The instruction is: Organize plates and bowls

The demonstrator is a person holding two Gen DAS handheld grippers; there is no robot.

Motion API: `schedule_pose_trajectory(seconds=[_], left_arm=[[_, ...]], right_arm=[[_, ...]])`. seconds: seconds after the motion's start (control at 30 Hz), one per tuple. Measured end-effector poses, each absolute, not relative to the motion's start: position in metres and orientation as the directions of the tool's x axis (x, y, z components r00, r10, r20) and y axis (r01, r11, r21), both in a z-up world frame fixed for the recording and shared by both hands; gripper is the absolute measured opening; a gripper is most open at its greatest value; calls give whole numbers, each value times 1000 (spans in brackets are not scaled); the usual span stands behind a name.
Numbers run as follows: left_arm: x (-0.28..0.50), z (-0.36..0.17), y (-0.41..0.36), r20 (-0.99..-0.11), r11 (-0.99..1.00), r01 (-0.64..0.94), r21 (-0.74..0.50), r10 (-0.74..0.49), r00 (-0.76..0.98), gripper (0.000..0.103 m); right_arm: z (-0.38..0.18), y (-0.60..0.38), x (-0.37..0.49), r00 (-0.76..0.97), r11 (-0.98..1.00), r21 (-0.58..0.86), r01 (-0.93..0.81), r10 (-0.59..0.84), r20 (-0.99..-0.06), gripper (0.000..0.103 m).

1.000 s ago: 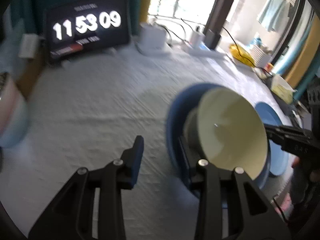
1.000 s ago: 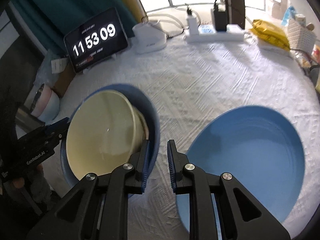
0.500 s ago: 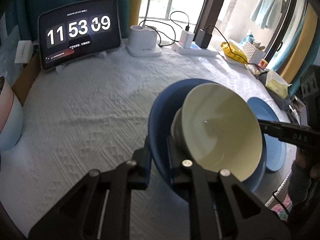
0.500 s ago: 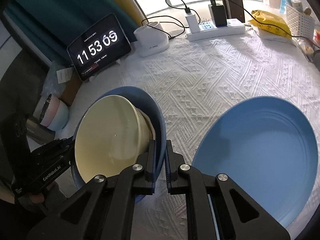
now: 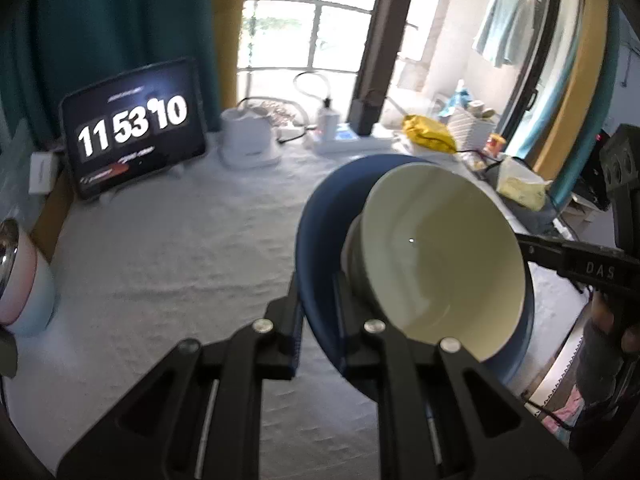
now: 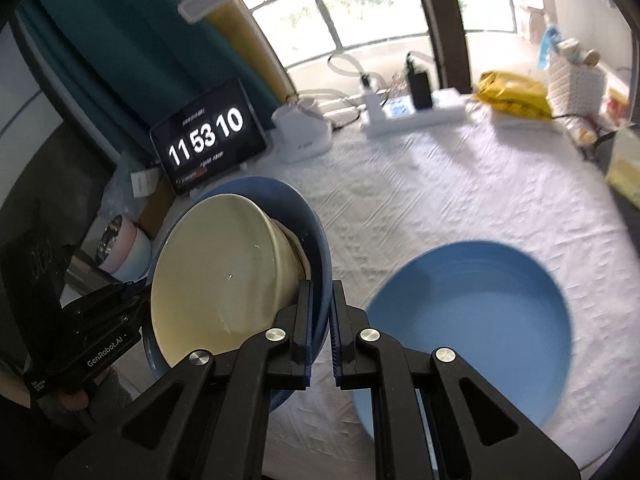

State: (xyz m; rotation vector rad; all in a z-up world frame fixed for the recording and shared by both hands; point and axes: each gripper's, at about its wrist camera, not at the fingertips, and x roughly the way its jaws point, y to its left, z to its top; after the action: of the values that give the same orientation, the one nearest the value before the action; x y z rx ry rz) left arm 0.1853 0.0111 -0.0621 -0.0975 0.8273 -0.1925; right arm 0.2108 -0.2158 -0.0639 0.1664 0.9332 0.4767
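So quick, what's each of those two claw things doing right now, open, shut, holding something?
Left gripper: shut on the rim of the dark blue plate carrying the cream bowl.
Right gripper: shut on the same plate's opposite rim.

surface: white-clothed table | on it: light blue plate, tablet clock, power strip

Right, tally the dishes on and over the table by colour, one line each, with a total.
Dark blue: 1, the plate that both tongs hold up
Cream: 1, the bowl sitting on it
Light blue: 1, the plate on the table
Total: 3
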Motion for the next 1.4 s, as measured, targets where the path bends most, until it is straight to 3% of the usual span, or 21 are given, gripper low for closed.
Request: schedule_pose_trajectory(seconds=[0.33, 0.7, 1.0, 1.17, 1.27, 1.37, 1.4], left_arm=[[197, -65, -70, -744, 959, 233, -159, -272, 610, 12], [214, -100, -130, -804, 954, 248, -169, -279, 525, 12], [216, -101, -135, -796, 957, 240, -162, -271, 541, 15], [204, -94, -137, -745, 969, 241, -54, -200, 636, 19], [194, -90, -136, -709, 973, 231, 8, -157, 687, 28], [181, -83, -133, -679, 970, 242, 7, -173, 714, 46], [176, -80, -131, -668, 970, 244, -8, -187, 720, 47]], right_arm=[[-55, -294, 196, 557, 916, 322, -241, 402, -727, 10], [-95, -365, 204, 534, 919, 367, -142, 384, -754, 10], [-103, -379, 210, 537, 915, 377, -145, 393, -746, 10], [-103, -380, 206, 588, 918, 372, -138, 378, -715, 10], [-95, -381, 196, 657, 942, 322, -97, 304, -690, 16], [-85, -381, 184, 698, 956, 283, -74, 252, -670, 35], [-81, -379, 179, 712, 963, 262, -70, 232, -663, 39]])
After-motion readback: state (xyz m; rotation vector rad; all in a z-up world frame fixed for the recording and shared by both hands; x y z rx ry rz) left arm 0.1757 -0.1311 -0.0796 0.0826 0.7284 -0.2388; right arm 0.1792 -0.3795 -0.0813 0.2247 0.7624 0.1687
